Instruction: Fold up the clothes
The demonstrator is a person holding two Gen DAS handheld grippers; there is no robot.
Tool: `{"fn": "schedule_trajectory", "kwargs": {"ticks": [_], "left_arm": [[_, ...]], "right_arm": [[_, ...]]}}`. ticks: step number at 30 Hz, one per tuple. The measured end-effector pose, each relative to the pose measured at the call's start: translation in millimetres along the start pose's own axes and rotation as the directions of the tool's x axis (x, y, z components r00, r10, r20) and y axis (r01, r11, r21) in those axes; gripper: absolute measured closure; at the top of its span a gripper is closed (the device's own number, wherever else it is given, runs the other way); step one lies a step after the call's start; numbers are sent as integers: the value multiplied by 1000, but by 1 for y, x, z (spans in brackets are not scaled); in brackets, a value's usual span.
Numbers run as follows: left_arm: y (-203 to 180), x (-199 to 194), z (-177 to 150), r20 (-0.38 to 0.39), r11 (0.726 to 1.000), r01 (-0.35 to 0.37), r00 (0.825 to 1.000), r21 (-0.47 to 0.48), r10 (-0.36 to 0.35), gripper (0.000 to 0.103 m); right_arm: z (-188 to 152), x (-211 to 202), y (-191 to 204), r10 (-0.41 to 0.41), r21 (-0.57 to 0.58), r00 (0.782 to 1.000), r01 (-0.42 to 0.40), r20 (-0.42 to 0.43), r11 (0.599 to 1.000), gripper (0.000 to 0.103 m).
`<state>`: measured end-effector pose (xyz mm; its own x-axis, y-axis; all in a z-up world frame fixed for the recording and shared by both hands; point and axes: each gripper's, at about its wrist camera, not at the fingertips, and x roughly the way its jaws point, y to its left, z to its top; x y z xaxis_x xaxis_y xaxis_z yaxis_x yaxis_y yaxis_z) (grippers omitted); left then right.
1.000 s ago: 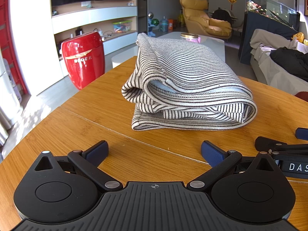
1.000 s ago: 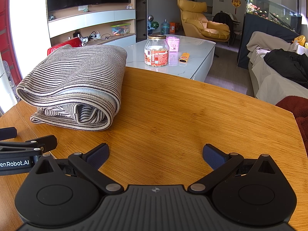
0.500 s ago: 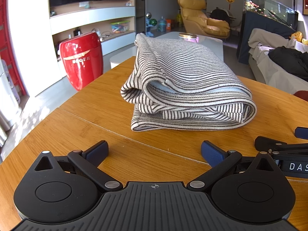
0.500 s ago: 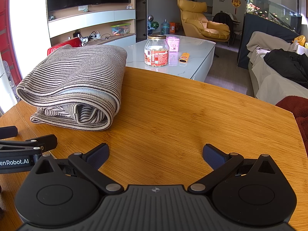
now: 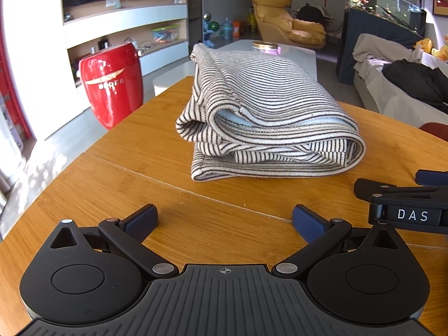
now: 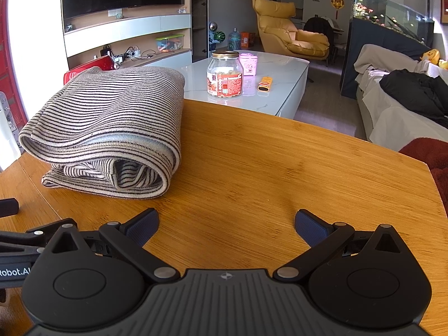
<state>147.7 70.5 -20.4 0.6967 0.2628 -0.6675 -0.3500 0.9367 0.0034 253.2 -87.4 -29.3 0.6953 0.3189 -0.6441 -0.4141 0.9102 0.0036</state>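
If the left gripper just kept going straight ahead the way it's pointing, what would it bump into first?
Most likely the folded striped garment. It lies on the wooden table straight ahead of the open left gripper, with only bare wood between. How far off it is, the fisheye view does not show.

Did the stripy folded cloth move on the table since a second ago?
No. In the right wrist view the stripy folded cloth sits at the same spot on the wooden table, with the same gap to the jar behind.
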Motion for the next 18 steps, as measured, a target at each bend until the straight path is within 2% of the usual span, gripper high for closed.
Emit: {"fn": "schedule_trajectory", "kwargs": {"ticks": [18], "left_arm": [[3,1,0,0,1000,-10,1000,-12,10,0]], "right_arm": [[0,0,0,0,0,1000,0,0,1000,0]]}}
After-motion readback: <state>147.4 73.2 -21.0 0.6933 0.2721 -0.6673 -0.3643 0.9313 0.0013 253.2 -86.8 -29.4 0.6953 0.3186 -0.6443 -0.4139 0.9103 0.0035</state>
